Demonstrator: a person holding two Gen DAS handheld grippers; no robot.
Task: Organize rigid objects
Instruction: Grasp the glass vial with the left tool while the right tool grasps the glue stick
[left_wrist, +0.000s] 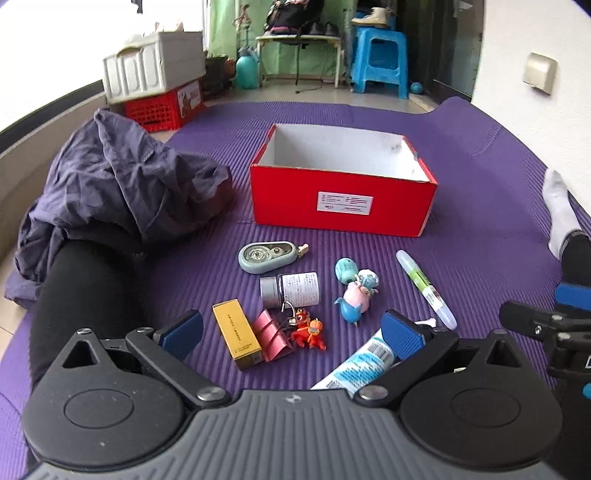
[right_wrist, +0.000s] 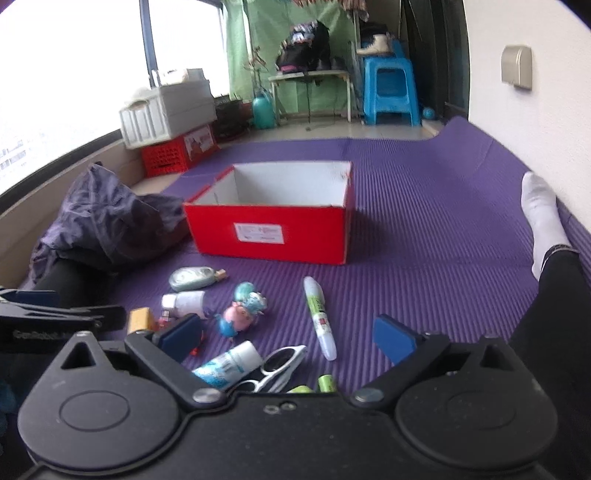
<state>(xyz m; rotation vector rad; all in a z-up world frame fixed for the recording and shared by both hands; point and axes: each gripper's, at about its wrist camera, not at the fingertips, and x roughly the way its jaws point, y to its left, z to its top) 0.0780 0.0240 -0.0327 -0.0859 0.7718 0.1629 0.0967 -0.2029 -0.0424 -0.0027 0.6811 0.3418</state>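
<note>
Fingers spread wide on both tools, nothing pinched. Left gripper (left_wrist: 293, 334) hangs over the near clutter: yellow box (left_wrist: 238, 339), pink clip (left_wrist: 271, 339) and orange figurine (left_wrist: 308, 332) lie between its pads, untouched. Right gripper (right_wrist: 291, 341) likewise gapes above white sunglasses (right_wrist: 280, 365) and a toothpaste tube (right_wrist: 227, 363); two green batteries (right_wrist: 325, 382) peek out at its base.

Handling, as a guess: all small, light, stiff pieces. Correction pen (right_wrist: 319, 319) is smooth and round and may roll; take it across mid-barrel. Pill bottle (left_wrist: 295, 290), lying on its side, likewise; grip across the body. Sunglasses look fragile; pinch the bridge, not an arm. Correction tape dispenser (left_wrist: 264, 256) is flat; take it by the edges. Cartoon toys (left_wrist: 354, 291) are lumpy and clustered, so pick one at a time.

Red shoebox (left_wrist: 343, 206) sits open beyond the items on the purple mat (left_wrist: 480, 184); no contents visible, though the floor is partly hidden. Crumpled dark garment (left_wrist: 122, 184) lies beside it on the left. Person's legs flank the spread, a white sock (right_wrist: 539, 218) on the right.
</note>
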